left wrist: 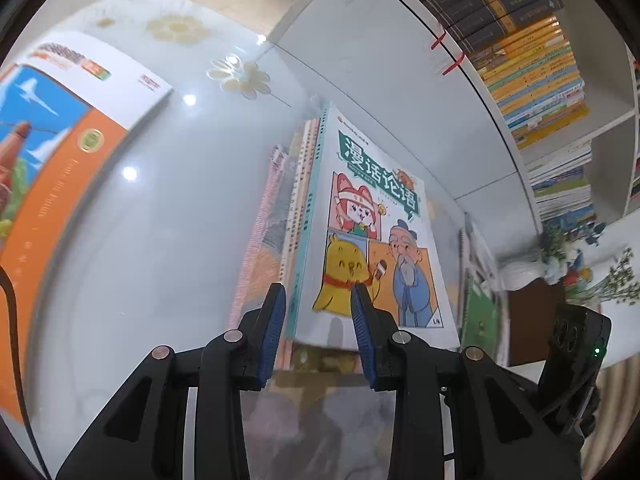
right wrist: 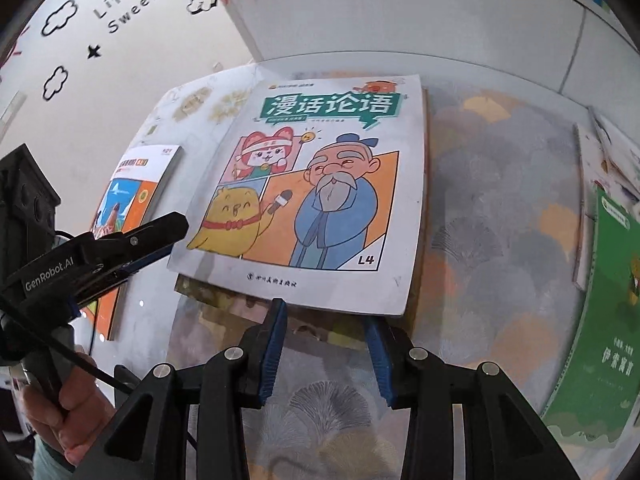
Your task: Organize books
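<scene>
I see the cartoon-cover book (right wrist: 320, 184) lying face up on top of a short stack of books (left wrist: 280, 216), on a glossy table (right wrist: 500, 220) with a fan-leaf pattern, close to the white side of a bookcase (left wrist: 400, 92). The books below it jut out past its left and near edges. My right gripper (right wrist: 326, 314) hangs just over the near edge of that top book; its blue pads (right wrist: 276, 332) stand a modest way apart and nothing sits between them. My left gripper (left wrist: 318, 298) comes in from the spine side, its tips over the near left corner of the same cover; its pads also stand partly apart, with only the cover showing in the gap, and I cannot tell whether they touch it. From the right camera I see the left gripper side-on, beside the stack, with a hand (right wrist: 68, 404) on its handle. An orange-and-blue book (right wrist: 132, 204) lies flat on the table well to the left. A green book (right wrist: 612, 320) lies to the right on other books. The bookcase shelves (left wrist: 532, 80) hold rows of books.
</scene>
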Demonstrator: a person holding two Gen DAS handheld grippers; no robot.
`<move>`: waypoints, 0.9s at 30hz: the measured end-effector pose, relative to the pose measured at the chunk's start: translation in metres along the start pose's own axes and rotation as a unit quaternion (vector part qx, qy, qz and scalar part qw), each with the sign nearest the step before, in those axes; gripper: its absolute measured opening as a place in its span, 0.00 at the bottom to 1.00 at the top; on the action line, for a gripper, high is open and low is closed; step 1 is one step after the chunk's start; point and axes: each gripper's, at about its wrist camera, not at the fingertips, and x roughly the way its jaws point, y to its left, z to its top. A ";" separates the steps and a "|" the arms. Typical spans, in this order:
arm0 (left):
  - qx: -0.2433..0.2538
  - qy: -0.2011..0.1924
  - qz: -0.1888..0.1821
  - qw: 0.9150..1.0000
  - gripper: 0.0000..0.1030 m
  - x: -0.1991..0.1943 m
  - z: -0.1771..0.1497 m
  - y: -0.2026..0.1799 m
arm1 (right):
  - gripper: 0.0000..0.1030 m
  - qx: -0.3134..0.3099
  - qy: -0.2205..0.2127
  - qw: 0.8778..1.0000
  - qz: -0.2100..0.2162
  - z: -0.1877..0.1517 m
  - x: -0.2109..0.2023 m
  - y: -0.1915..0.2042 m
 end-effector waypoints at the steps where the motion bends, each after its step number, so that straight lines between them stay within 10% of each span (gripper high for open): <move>1: 0.004 -0.002 0.004 1.000 0.29 -0.003 -0.002 -0.003 | 0.37 -0.006 0.008 1.000 -0.002 -0.002 0.002 -0.001; 6: 0.094 0.024 0.016 0.995 0.39 -0.010 -0.030 -0.053 | 0.51 -0.007 0.007 1.000 0.013 -0.035 -0.017 -0.017; 10: 0.140 0.073 -0.039 0.987 0.78 0.006 -0.060 -0.101 | 0.53 0.028 0.022 0.999 0.014 -0.081 -0.033 -0.050; 18: 0.198 0.146 -0.075 0.966 0.78 0.066 -0.112 -0.191 | 0.53 0.147 -0.011 0.989 -0.032 -0.136 -0.088 -0.152; 27: 0.182 0.133 0.045 0.973 0.56 0.152 -0.129 -0.233 | 0.50 0.236 -0.082 0.960 -0.123 -0.143 -0.117 -0.274</move>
